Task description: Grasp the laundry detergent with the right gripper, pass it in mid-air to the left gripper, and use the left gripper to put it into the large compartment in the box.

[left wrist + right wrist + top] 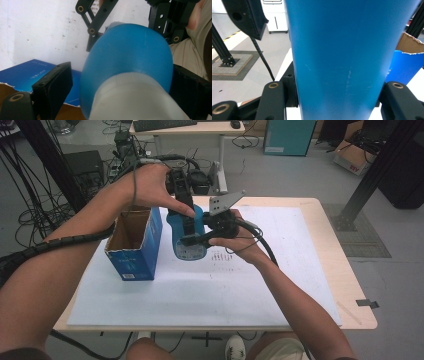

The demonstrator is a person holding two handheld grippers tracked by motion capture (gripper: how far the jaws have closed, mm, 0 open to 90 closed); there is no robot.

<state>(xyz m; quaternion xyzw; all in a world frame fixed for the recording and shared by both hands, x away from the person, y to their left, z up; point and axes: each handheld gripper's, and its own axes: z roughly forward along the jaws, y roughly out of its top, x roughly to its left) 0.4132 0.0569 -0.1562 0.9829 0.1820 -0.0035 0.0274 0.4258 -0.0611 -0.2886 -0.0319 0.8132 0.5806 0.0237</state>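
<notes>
White sheet (260,285) covers wooden table (345,270); keyboard (165,124) on far desk (200,129).

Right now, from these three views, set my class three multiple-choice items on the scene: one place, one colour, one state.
1. In the high view, the open box stands where from the bottle? A left; B right; C behind.
2. The bottle's body is: A red; B blue; C green.
3. The jaws of the right gripper are: A wide open; B shut on the bottle; C shut on a cloth.
Answers: 1 A, it sits at the bottle's left; 2 B, blue in all views; 3 B, both jaws press its sides.
</notes>
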